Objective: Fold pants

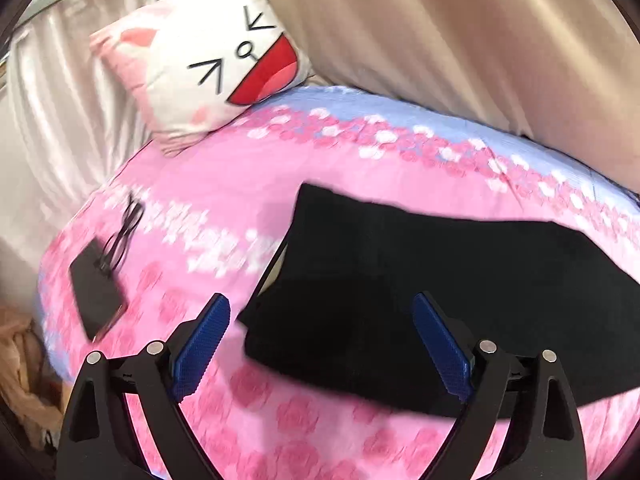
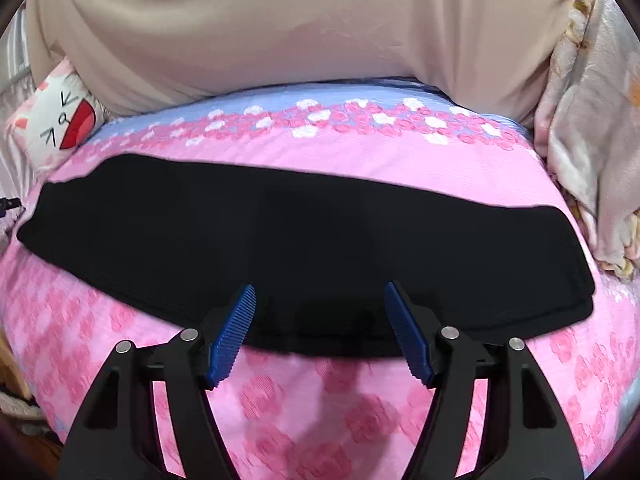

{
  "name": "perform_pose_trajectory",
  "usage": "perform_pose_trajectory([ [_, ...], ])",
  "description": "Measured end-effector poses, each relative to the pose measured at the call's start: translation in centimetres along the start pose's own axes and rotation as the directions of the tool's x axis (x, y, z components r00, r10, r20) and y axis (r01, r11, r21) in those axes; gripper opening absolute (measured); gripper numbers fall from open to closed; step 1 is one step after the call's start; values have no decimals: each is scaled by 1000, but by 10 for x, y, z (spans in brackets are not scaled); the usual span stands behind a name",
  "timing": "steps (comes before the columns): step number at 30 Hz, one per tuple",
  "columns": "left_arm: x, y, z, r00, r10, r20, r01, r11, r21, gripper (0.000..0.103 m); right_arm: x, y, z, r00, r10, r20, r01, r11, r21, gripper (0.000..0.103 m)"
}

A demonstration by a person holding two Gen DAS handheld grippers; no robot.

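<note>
Black pants (image 2: 304, 236) lie flat in a long band across the pink flowered bed cover (image 2: 320, 400), running left to right. In the left wrist view the pants' left end (image 1: 440, 280) shows, with one corner standing a little off the cover. My left gripper (image 1: 320, 312) is open and empty, above the pants' near left edge. My right gripper (image 2: 320, 300) is open and empty, its blue pads (image 2: 236, 328) over the pants' near edge at the middle.
A cat-face pillow (image 1: 208, 56) lies at the bed's far left. A black flat device with a cable (image 1: 96, 284) lies on the cover left of the pants. A beige curtain (image 2: 300, 20) hangs behind the bed. A crumpled flowered blanket (image 2: 592, 140) lies at the right.
</note>
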State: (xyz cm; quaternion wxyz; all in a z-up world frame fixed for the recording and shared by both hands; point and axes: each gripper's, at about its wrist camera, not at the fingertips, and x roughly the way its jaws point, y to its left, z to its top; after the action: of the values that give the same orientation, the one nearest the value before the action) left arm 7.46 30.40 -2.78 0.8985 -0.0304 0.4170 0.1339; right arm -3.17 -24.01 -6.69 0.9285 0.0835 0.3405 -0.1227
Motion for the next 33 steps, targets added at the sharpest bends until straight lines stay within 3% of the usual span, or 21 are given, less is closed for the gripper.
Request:
perform_pose_trajectory([
  [3,47,-12,16,996,56,-73,-54,998,40,91,17,20,18,999,43,17,-42,998,-43,65],
  [4,78,-13,20,985,109,-137,-103,993,53,92,25,28,23,998,54,12,-54,997,-62,65],
  [5,97,-4,23,978,114,-176,-109,993,36,94,38,32,27,998,57,-3,-57,996,-72,65],
  [6,103,0,25,981,83,-177,-83,996,5,98,48,32,29,999,48,-22,-50,996,-73,65],
  [9,110,18,34,979,13,-202,-31,996,-87,98,72,6,25,997,1,-75,-2,1000,-10,65],
  [11,104,22,37,977,5,-215,-30,993,-112,98,59,-11,24,998,47,-42,-45,997,64,64],
  [13,77,21,37,986,10,-167,-32,991,-129,93,28,-37,23,999,-15,28,12,994,108,65],
  [16,28,5,36,999,-7,-42,2,993,-122,95,-5,-77,15,986,-160,57,150,977,155,66],
  [19,-1,-29,33,999,-40,22,41,998,-55,95,-31,-131,-4,939,-341,36,324,917,234,71],
  [21,-10,-62,26,998,-46,39,45,999,18,95,-42,-165,-21,914,-405,13,383,873,302,71],
  [23,-14,-101,12,998,-39,42,35,994,107,96,-46,-190,-35,916,-400,-9,375,850,370,71],
  [26,-10,-157,-14,999,-41,23,35,977,212,96,-41,-215,-45,948,-319,-16,294,851,436,71],
  [29,-6,-193,-35,998,-61,1,59,965,257,96,-29,-226,-48,970,-242,-16,223,861,457,71],
  [33,-10,-219,-50,995,-100,-30,104,960,260,96,-12,-231,-44,981,-188,-43,187,871,455,71],
])
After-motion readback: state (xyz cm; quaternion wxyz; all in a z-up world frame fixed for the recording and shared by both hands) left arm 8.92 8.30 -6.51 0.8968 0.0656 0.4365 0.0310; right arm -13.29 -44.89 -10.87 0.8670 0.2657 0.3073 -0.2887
